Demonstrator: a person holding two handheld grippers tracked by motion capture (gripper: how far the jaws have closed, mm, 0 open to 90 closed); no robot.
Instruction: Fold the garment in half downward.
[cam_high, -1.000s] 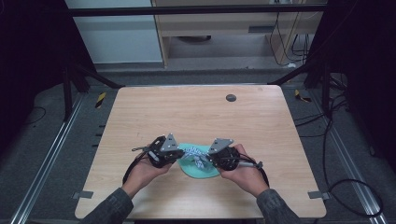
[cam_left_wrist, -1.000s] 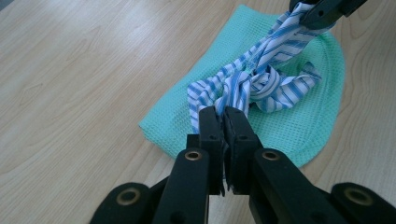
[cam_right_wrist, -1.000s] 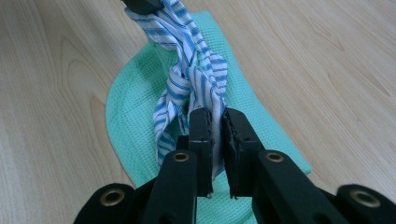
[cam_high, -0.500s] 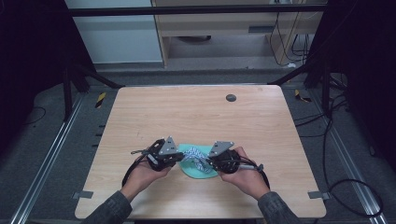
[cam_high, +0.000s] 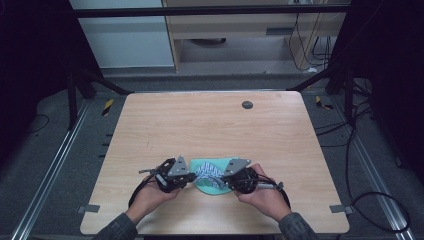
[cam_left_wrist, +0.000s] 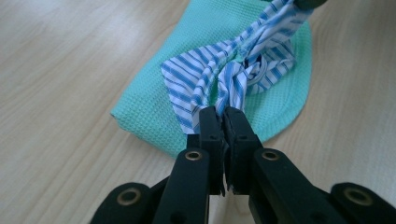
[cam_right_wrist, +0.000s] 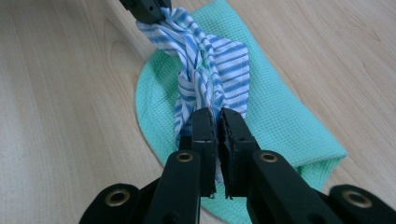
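Fingers (cam_left_wrist: 211, 122) of both my left gripper (cam_left_wrist: 220, 116) and right gripper (cam_right_wrist: 218, 119) are clamped on opposite ends of the striped cloth (cam_left_wrist: 224, 77), held bunched over the green cloth (cam_high: 212, 186) at the bench (cam_high: 210, 125) front edge; mid-spread, next I'd pull apart evenly.

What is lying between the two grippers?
In the high view, the striped cloth spans from left gripper to right gripper, above the green cloth.

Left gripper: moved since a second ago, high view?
Yes, slightly. The left gripper, shut on the striped cloth, has drifted toward the table's near edge, away from the dark round spot.
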